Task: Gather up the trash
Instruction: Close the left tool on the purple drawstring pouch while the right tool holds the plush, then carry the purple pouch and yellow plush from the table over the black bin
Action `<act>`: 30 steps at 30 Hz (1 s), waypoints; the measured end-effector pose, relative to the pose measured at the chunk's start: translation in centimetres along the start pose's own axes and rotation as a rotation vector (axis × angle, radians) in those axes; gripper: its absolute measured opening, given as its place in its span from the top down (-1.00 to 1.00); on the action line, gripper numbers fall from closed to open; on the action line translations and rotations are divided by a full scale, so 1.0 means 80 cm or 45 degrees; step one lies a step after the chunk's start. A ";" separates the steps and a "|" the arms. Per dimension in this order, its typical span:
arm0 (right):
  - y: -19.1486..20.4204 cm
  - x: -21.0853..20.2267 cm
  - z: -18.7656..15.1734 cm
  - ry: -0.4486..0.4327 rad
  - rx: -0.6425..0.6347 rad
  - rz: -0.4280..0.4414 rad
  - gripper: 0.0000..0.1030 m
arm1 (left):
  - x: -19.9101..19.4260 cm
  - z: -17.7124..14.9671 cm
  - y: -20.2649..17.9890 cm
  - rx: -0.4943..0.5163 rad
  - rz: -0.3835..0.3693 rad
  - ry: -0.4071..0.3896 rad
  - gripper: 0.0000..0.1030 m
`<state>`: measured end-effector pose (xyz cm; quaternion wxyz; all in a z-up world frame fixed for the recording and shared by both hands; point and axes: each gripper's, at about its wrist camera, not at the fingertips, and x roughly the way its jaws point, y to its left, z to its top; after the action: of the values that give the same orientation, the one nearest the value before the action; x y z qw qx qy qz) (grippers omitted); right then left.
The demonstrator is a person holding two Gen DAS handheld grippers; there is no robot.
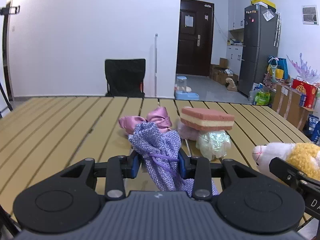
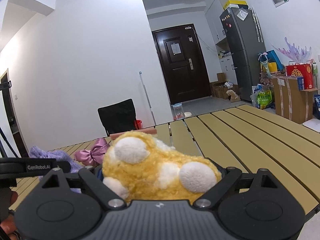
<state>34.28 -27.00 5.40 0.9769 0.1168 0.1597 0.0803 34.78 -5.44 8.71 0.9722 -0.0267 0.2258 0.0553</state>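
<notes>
While the left gripper [image 1: 160, 165] clamps the upright purple pouch [image 1: 158, 150], the right gripper [image 2: 160, 177] grips the plush toy [image 2: 158, 170].

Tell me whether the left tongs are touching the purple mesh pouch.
Touching. In the left wrist view, the left tongs have their blue pads pressed against both sides of the purple mesh pouch, pinching its fabric between them.
</notes>
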 end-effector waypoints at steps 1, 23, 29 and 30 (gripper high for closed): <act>0.001 -0.002 0.000 -0.003 -0.002 0.001 -0.76 | -0.004 -0.001 0.000 0.010 0.017 -0.009 0.28; 0.037 -0.015 -0.012 0.018 -0.030 0.059 -0.76 | 0.016 -0.021 0.106 -0.160 0.075 0.180 0.26; 0.046 -0.015 -0.013 0.016 -0.033 0.066 -0.76 | 0.027 -0.030 0.120 -0.172 0.069 0.245 0.06; 0.048 -0.016 -0.014 0.016 -0.033 0.068 -0.76 | 0.026 -0.029 0.123 -0.178 0.068 0.241 0.06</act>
<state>32.27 -23.36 5.69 0.9749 0.1077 0.1616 0.1090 34.44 4.33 5.46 0.9405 -0.0936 0.3129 0.0938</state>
